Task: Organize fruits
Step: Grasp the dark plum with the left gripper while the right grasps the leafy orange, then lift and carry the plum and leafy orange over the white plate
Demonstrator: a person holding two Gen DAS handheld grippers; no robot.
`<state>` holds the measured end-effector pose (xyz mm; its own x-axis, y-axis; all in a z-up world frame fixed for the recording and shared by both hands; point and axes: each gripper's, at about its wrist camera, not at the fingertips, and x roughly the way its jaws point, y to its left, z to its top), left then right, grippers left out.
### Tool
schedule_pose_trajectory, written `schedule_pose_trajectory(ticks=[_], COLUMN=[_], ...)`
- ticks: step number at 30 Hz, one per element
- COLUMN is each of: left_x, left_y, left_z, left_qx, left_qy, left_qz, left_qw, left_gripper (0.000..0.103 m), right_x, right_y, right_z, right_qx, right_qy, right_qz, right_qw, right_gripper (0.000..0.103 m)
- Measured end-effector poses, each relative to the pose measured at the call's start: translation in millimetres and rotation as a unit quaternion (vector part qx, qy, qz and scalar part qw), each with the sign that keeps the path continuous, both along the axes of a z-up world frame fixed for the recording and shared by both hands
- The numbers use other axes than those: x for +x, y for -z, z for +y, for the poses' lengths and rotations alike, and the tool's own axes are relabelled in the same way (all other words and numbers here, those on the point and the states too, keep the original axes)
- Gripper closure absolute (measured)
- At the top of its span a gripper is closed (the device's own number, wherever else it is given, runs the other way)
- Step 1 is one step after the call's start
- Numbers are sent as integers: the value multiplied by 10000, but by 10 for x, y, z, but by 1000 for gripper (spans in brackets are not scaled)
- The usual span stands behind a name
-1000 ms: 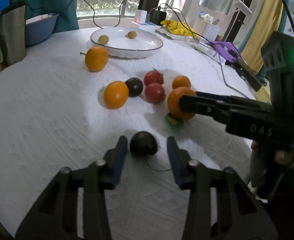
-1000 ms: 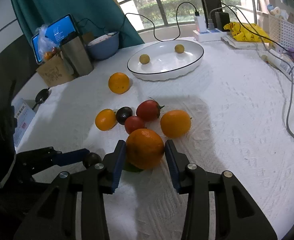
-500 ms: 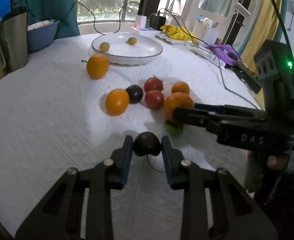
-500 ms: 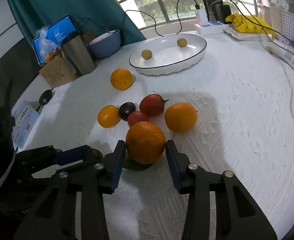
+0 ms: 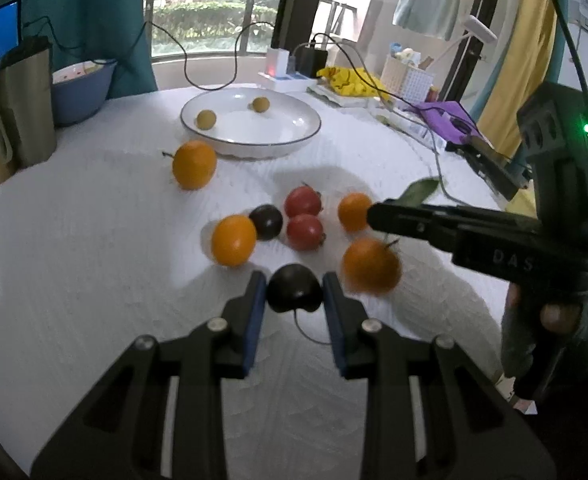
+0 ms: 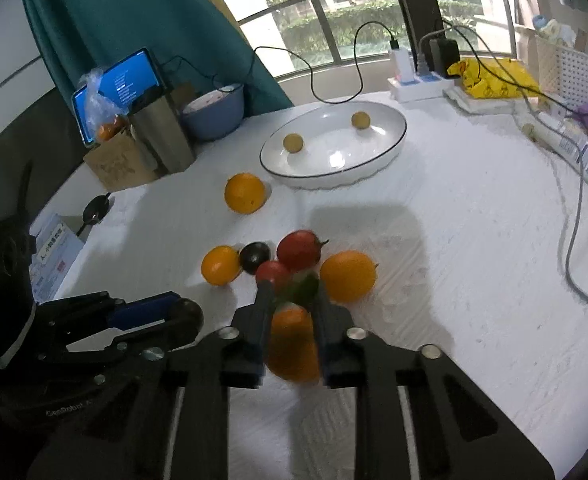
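- My left gripper (image 5: 294, 294) clamps the dark fruit (image 5: 293, 286) low over the table (image 5: 74, 280).
- My right gripper (image 6: 290, 300) pinches only the orange's (image 6: 294, 344) leaf (image 6: 303, 288); the blurred orange looks loose.
- Next, I judge: re-grasp it, then carry to the plate (image 5: 301, 136).

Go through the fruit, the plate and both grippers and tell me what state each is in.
Left hand-held gripper: shut on round dark purple fruit.
Right hand-held gripper: shut on green leaf; large blurred orange hangs below.
White oval plate: holds two small yellow-brown fruits.
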<state>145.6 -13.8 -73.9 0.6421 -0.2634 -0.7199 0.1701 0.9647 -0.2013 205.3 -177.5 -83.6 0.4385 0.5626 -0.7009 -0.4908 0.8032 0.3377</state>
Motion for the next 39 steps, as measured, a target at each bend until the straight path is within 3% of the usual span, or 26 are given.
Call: schedule_pose_trajectory(ticks=[5, 9, 11, 17, 26, 29, 39], left_x=[30, 17, 13, -20, -57, -41, 41], left_y=[2, 27, 27, 8, -2, 11, -55], left_z=[3, 9, 12, 31, 121, 129, 130], left_qx=[-9, -40, -57, -98, -162, -166, -114], left_qy=[3, 11, 7, 3, -56, -70, -65], left_qz=[18, 53, 50, -3, -43, -16, -117], left_qw=[10000, 10000, 10000, 10000, 9998, 9998, 9998], left_gripper=[73, 73, 73, 73, 73, 73, 73], right_x=[8, -31, -51, -145, -157, -176, -165], right_y=[38, 122, 130, 77, 240, 263, 79], right_z=[-8, -35, -63, -15, 159, 192, 174], right_qx=[-160, -287, -197, -24, -383, -487, -423], right_qy=[4, 112, 145, -1, -142, -205, -298], right_qz=[111, 290, 366, 432, 452, 351, 97], right_qw=[9998, 9991, 9990, 9991, 9981, 9980, 9986], right_gripper=[80, 54, 52, 51, 51, 55, 56])
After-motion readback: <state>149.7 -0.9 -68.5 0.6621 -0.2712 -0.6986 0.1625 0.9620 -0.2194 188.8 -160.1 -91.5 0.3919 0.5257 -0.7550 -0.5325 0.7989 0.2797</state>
